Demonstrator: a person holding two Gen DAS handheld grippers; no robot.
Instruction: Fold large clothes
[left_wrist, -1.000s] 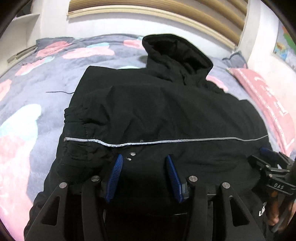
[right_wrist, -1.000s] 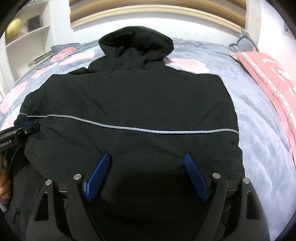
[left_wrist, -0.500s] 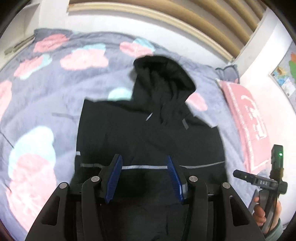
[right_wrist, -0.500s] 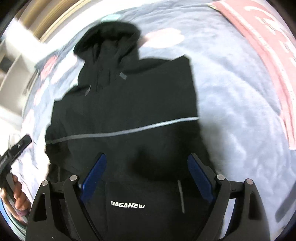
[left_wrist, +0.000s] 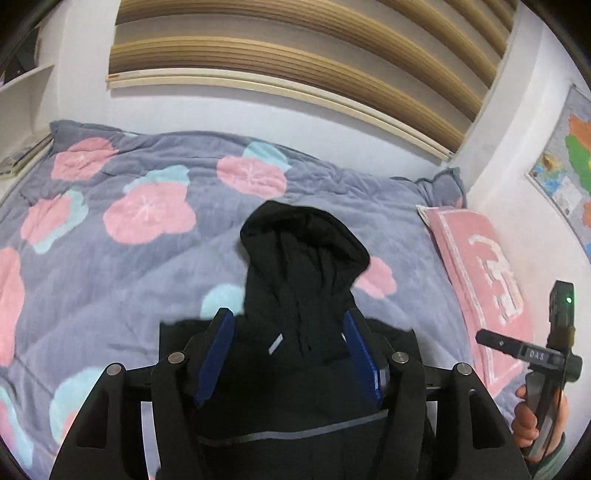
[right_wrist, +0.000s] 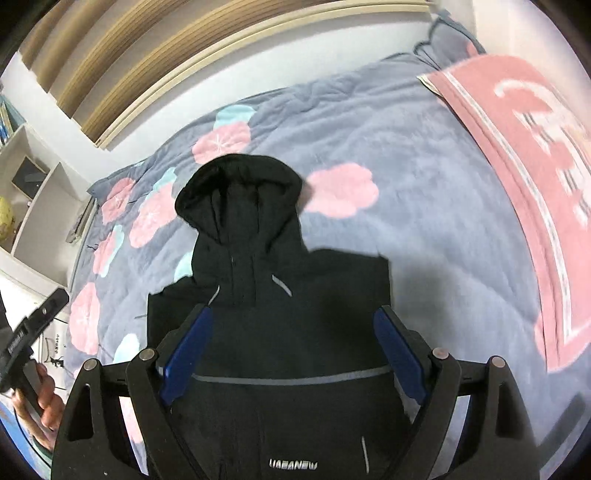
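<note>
A black hooded jacket (right_wrist: 295, 325) lies flat on the bed, hood pointing away from me, sleeves folded in, with a grey reflective stripe and white lettering near the bottom. It also shows in the left wrist view (left_wrist: 303, 280). My left gripper (left_wrist: 288, 350) is open and empty, raised above the jacket below the hood. My right gripper (right_wrist: 293, 347) is open wide and empty, raised above the jacket's chest. The right gripper shows at the right edge of the left wrist view (left_wrist: 546, 354), and the left gripper at the left edge of the right wrist view (right_wrist: 29, 332).
A grey-blue quilt (left_wrist: 110, 258) with pink and teal flowers covers the bed. A pink towel (right_wrist: 524, 155) lies along the right side. A striped headboard wall (left_wrist: 295, 62) is behind, white shelves (right_wrist: 33, 206) at left, a map (left_wrist: 569, 155) on the right wall.
Both grippers have lifted up and away from the jacket, so more of the bed shows. The jacket stays flat on the bed. Both jaws stay open.
</note>
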